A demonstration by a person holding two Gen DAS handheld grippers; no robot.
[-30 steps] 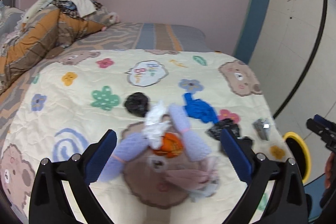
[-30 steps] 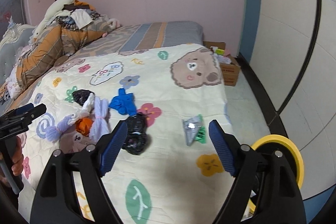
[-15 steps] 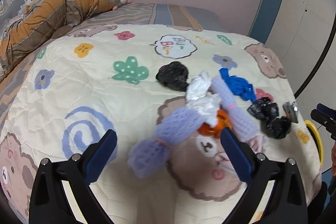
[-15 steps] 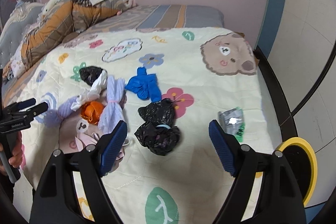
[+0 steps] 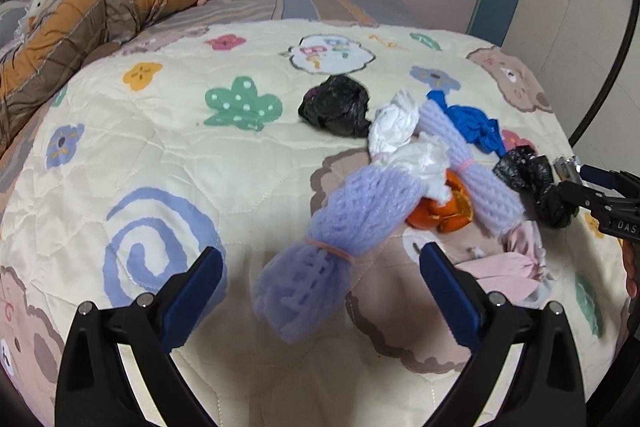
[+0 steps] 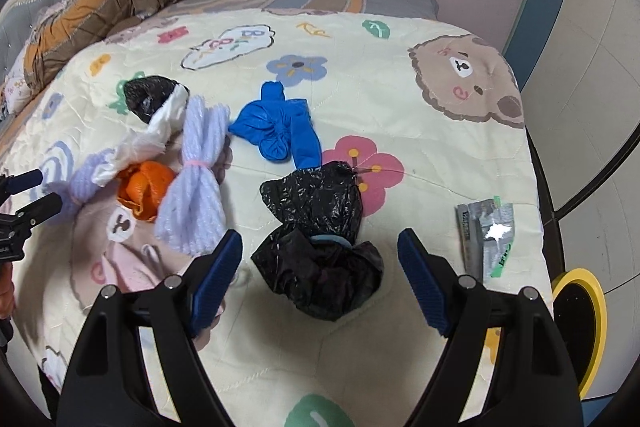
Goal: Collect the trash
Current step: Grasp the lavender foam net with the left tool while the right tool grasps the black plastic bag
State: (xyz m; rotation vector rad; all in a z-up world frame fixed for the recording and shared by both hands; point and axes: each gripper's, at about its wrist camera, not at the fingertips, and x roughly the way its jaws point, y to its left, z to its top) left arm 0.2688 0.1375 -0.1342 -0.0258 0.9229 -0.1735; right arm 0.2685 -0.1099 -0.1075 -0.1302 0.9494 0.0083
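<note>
Trash lies scattered on a cream cartoon quilt [image 5: 168, 147]. My left gripper [image 5: 320, 279] is open, its blue pads on either side of the near end of a lilac foam net [image 5: 344, 227]. Beside the net lie white tissue [image 5: 404, 135], orange peel [image 5: 444, 211], a second lilac net [image 6: 196, 187], a blue glove [image 6: 276, 127] and a small black bag [image 5: 336, 105]. My right gripper [image 6: 320, 267] is open and straddles a larger crumpled black bag [image 6: 320, 239]. A silver wrapper [image 6: 488, 231] lies to its right.
A pink crumpled wrapper [image 5: 508, 267] lies near the quilt's front edge. A yellow-rimmed bin [image 6: 576, 323] stands on the floor at the bed's right. An orange-brown duvet with piled clothes [image 5: 80, 11] fills the far left. Pink wall behind.
Both grippers have come down and closer to the quilt. The lilac net now lies between the left pads, the larger black bag between the right pads. Both stay open.
</note>
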